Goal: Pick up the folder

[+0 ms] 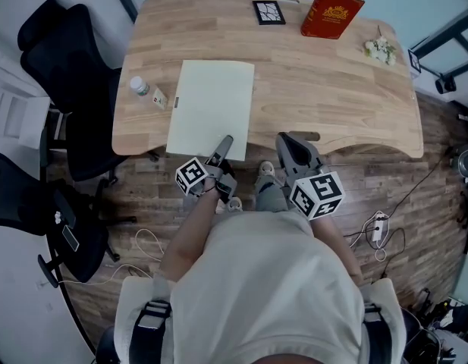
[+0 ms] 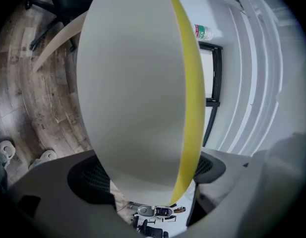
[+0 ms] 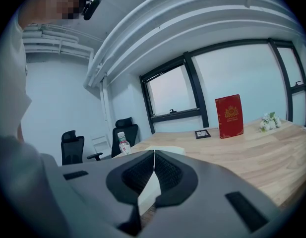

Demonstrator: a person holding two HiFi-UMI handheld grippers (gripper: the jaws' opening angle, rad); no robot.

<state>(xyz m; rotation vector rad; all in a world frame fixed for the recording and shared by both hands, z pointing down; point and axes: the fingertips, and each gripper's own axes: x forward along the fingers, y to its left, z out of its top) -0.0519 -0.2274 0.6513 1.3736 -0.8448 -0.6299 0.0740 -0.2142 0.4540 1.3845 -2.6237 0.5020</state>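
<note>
Left hand: the left tongs (image 1: 226, 141) are reaching about level, rolled onto their side, jaws gaping wide around the folder's near edge and seemingly not pinching it.
Right hand: the right tongs (image 3: 153, 152) are hovering just to the right of them, jaws pressed together and empty.
Folder: the pale cream, yellow-edged flat folder (image 1: 211, 105) is lying on the light wooden table (image 1: 332, 89), its long axis running straight away from the left tongs.
Writing: the red hardback book (image 1: 331, 10), far beyond the right tongs, is showing a gold crest, with lettering too small to read.

Red book (image 1: 331, 10), btl (image 1: 139, 86) — wood desk (image 1: 332, 97)

Cool, even daylight, sharp throughout; both gripper views bulge, corners black.
</note>
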